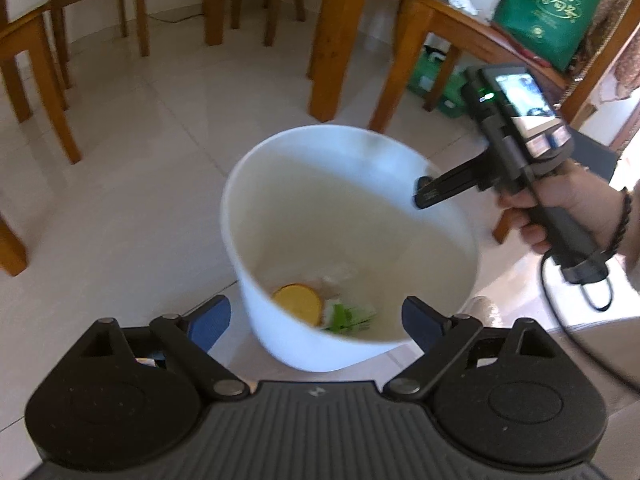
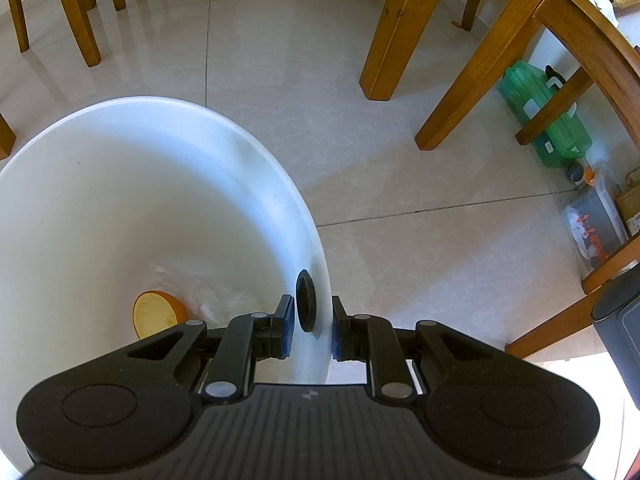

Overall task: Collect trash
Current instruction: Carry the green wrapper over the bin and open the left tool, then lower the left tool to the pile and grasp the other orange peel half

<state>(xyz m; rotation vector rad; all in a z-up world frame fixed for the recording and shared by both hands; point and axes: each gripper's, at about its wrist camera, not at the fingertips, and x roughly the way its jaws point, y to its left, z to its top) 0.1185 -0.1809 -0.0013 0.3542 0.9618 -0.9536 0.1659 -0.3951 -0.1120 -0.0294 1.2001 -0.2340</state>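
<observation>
- Standing on the pale tiled floor (image 2: 400, 200) among wooden chair and table legs (image 2: 396, 32), the white bin (image 1: 280, 208) is the largest thing here, and the work centres on it. It looks tipped a little toward the left claw, probably because it is being lifted or steadied by one side.
- The right claw (image 2: 313, 330) grips the bin by its rim (image 2: 320, 264): one finger is inside the wall and the other outside. The fingers are drawn in close on the thin plastic, though a narrow gap shows at the inner pad. I judge this as a hold to carry or shift the bin nearer whatever trash is left.
- In the left wrist view, a hand (image 1: 560, 204) holds that claw's handle at the bin's far right edge.
- The left claw (image 1: 316, 320) hangs over the bin's near side with its blue pads (image 1: 210, 320) spread wide and nothing between them. It seems free to fetch the next piece.
- The trash already collected lies at the bottom of the bin: a round orange-and-yellow piece (image 1: 298, 303), perhaps a fruit half or a lid, with crumpled clear wrapping (image 2: 216, 296) beside it and a green-and-white scrap (image 1: 348, 314).
- A small dark round knob (image 2: 306, 300) sits on the bin's inner wall just ahead of the right claw. I cannot tell what it is for.
</observation>
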